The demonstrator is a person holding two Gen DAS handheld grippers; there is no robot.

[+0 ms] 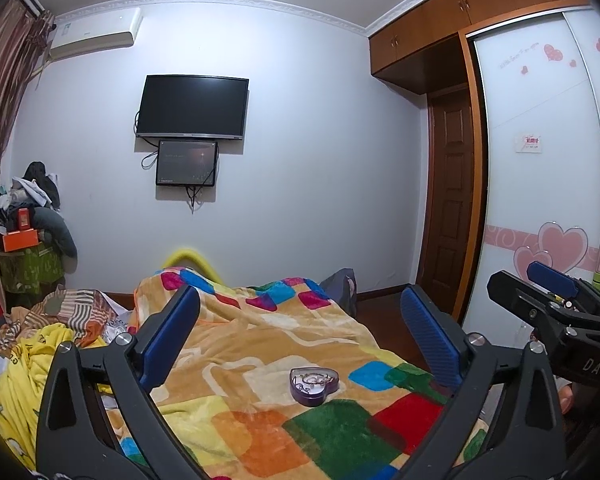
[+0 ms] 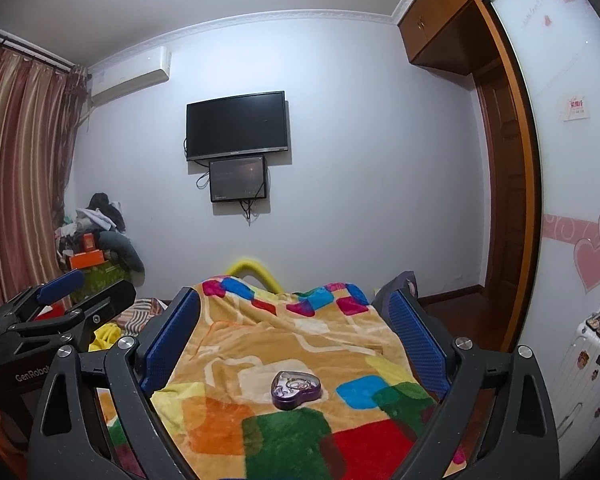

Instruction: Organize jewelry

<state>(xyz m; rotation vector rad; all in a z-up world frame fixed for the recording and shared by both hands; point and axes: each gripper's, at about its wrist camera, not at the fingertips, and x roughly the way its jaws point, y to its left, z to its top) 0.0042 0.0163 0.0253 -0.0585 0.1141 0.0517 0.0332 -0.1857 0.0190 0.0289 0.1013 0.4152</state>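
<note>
A purple heart-shaped jewelry box (image 1: 313, 385) lies open on the colourful checked blanket (image 1: 260, 352), with silvery jewelry inside. It also shows in the right wrist view (image 2: 296, 389). My left gripper (image 1: 300, 320) is open and empty, held above the blanket with the box between and below its blue fingers (image 1: 172, 332). My right gripper (image 2: 296, 324) is open and empty, likewise raised above the box. The right gripper shows at the right edge of the left wrist view (image 1: 556, 300); the left gripper shows at the left of the right wrist view (image 2: 68, 296).
The blanket covers a bed (image 2: 284, 344). Crumpled bedding (image 1: 32, 344) lies to the left. A cluttered pile with an orange box (image 1: 20, 236) stands in the far left corner. A wardrobe (image 1: 548, 160) and white suitcase (image 2: 580, 368) stand on the right. A TV (image 1: 192, 106) hangs ahead.
</note>
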